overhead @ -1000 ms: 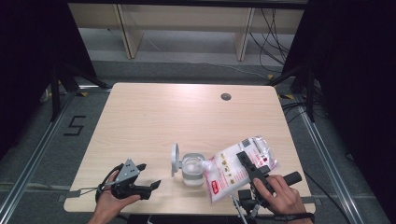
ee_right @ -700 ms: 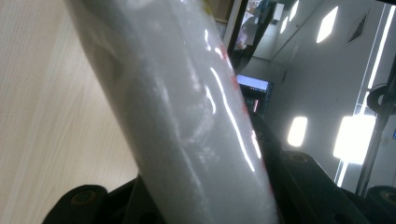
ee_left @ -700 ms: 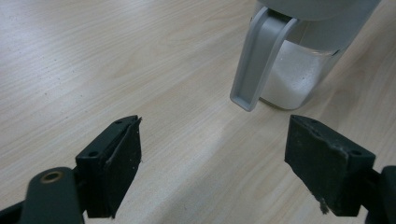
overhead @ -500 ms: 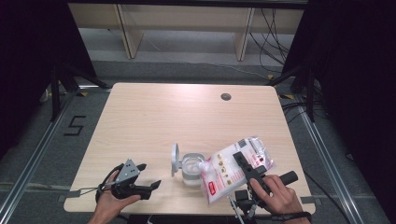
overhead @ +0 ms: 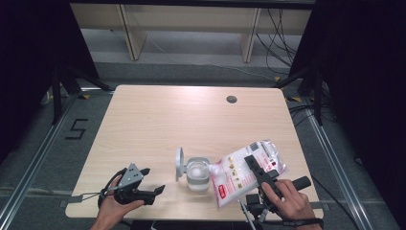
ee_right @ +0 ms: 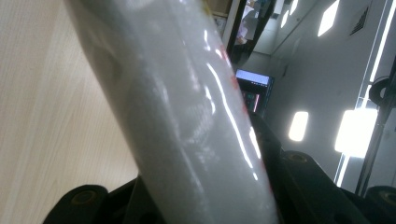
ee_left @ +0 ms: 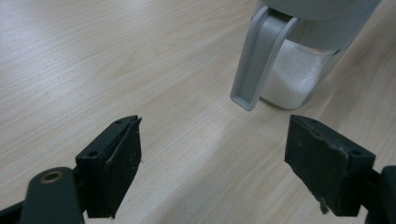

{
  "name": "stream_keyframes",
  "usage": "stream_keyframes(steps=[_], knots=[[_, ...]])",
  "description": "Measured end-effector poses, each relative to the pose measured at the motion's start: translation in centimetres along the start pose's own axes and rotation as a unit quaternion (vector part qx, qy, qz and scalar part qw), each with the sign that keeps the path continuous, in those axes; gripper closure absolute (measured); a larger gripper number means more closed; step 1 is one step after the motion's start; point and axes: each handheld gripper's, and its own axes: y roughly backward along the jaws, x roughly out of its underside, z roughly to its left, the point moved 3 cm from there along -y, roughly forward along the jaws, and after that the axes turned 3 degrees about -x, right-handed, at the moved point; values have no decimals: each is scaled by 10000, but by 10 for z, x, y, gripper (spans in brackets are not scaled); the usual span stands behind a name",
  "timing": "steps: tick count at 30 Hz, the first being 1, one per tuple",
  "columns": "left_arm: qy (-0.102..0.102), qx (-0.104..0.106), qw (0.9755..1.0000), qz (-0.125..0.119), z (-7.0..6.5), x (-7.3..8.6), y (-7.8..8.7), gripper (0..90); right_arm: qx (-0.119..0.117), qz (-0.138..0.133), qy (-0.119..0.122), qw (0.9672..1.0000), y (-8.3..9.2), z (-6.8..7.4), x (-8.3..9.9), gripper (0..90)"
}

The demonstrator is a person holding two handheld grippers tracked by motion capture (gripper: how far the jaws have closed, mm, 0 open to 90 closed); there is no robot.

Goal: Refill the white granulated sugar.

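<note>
The left gripper (ee_left: pixel 212 172) hovers with its black jaws spread wide over a pale wooden table (ee_left: pixel 116 60). Just beyond them stands a clear container (ee_left: pixel 299 70) of white granules, its grey flip lid (ee_left: pixel 257 56) hanging open.

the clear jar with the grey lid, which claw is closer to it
Right. The right claw holds the bag tilted, its corner at the jar rim. The left claw rests open on the table, apart from the jar on its lid side.

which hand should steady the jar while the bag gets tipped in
Left. The left gripper is open and empty beside the jar, whose handle sits just ahead of its jaws. The right gripper is shut on the bag.
</note>
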Motion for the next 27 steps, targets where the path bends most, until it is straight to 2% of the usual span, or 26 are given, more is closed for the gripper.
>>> stream_keyframes(steps=[1,2,3,4,5,6,7,8,9,10,11,12,13,15,17,18,19,20,21,22,24,25,26,27], knots=[[-11,-7,10000,4,0,0,0,183,-1,-27,-17,10000,0,0,0,697],[10,12,10000,-12,0,0,0,183,-24,-12,102,9999,1,-2,-1,697],[-32,-26,10000,-1,0,0,0,183,33,-85,102,9999,0,-2,-2,697],[-6,8,10000,-7,0,0,0,183,-58,20,-21,10000,3,0,-3,697],[-31,-10,10000,-4,0,0,0,183,44,-113,169,9998,1,-3,-5,697],[-24,8,10000,-11,0,0,0,183,-47,-24,18,10000,3,0,-5,698],[-33,-1,10000,-12,0,0,0,183,55,-151,192,9997,1,-3,-7,697],[13,13,10000,-11,0,0,0,183,-27,-53,48,10000,3,-1,-8,698],[-12,-4,10000,7,0,0,0,183,28,-175,82,9998,1,-2,-9,698],[-4,-2,10000,1,0,0,0,183,-38,-104,9,9999,2,-2,-10,698],[-2,-3,10000,-1,0,0,0,183,62,-217,232,9995,0,-6,-12,698],[-4,-3,10000,4,0,0,0,183,28,-208,10,9998,-1,-2,-12,698],[-5,-4,10000,3,0,0,0,183,61,-234,192,9995,-2,-6,-13,698],[-4,7,10000,5,0,0,0,183,27,-225,39,9997,-3,-5,-13,698],[29,22,10000,-27,0,0,-1,183,39,-220,128,9997,-5,-8,-13,698],[58,28,10000,-38,-1,0,-2,183,-4,-187,10,9998,-5,-6,-12,698],[-2,16,10000,-44,0,0,-1,183,83,-238,174,9995,-6,-9,-12,699],[-14,7,10000,5,0,0,-1,183,1,-205,100,9997,-7,-8,-11,699],[-6,-2,10000,6,0,0,-1,183,72,-215,107,9997,-7,-8,-10,699],[1,14,10000,-7,0,0,0,183,26,-145,48,9999,-6,-6,-8,699],[-2,14,10000,-7,0,0,-1,183,-31,-90,53,9999,-5,-5,-6,700],[24,20,10000,-11,0,0,-1,183,53,-185,184,9996,-6,-6,-5,700],[20,30,10000,-3,0,0,0,183,-60,-64,23,10000,-5,-3,-4,700],[-5,-5,10000,8,0,0,0,183,-19,-109,-39,9999,-5,-1,-3,700]])
